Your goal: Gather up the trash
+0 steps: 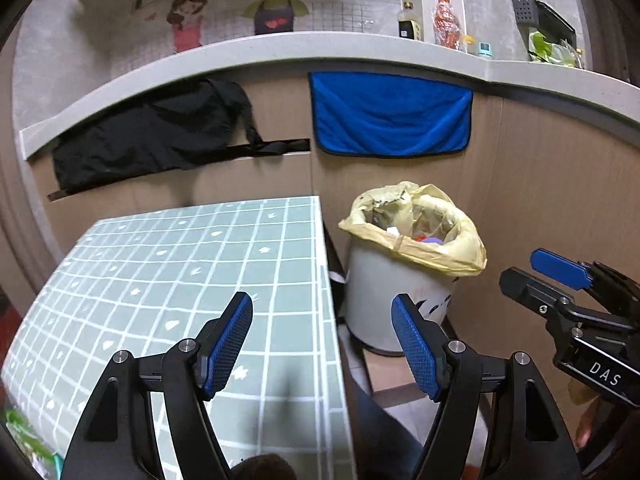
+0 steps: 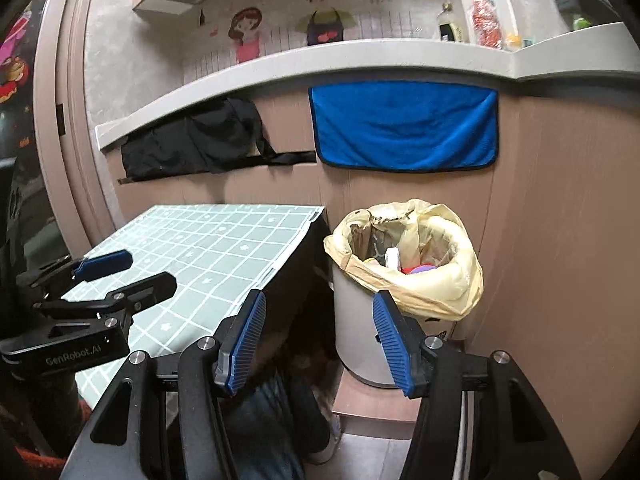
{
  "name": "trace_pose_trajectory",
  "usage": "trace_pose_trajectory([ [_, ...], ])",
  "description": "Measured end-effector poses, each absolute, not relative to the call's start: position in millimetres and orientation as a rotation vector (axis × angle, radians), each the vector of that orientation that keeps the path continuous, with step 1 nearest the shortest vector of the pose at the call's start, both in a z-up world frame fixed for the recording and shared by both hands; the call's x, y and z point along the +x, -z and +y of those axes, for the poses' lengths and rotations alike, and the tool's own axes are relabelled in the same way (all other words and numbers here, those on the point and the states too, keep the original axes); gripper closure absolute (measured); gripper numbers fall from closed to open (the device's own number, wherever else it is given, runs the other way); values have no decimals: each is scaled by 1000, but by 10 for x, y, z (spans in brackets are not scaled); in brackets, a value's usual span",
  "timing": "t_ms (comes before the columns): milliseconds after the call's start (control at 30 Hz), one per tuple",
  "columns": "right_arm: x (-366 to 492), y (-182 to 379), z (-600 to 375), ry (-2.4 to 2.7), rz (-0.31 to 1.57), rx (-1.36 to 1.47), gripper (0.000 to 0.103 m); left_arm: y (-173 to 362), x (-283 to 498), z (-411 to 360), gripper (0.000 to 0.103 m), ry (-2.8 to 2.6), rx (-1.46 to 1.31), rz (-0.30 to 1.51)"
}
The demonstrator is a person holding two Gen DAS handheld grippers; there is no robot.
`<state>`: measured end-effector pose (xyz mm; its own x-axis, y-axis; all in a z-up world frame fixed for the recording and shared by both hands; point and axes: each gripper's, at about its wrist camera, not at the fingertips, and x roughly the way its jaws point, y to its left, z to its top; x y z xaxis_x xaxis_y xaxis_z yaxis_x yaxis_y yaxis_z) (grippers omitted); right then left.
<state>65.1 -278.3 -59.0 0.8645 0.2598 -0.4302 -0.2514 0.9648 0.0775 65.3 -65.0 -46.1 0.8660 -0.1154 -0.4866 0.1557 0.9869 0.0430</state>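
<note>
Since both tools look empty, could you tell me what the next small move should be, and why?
Probably bring the right tool down to the yellow bag lining the bin and take hold of its rim. Both tools stand open and empty, the table shows no loose trash, and the bag already holds rubbish.

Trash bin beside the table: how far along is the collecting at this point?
Done: the trash bin, lined with a yellow bag, already holds several pieces, and the part of the checked table in view is bare. In hand: nothing; the left gripper and right gripper are both open and empty. Left: not clear; something green sits at the table's near corner, too blurred to identify.
</note>
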Motion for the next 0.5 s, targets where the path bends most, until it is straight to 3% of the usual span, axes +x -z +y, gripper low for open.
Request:
trace_pose_trajectory([
  [500, 234, 505, -2552, -226, 394, -8, 50, 345, 333, -312, 31, 52, 18, 446],
])
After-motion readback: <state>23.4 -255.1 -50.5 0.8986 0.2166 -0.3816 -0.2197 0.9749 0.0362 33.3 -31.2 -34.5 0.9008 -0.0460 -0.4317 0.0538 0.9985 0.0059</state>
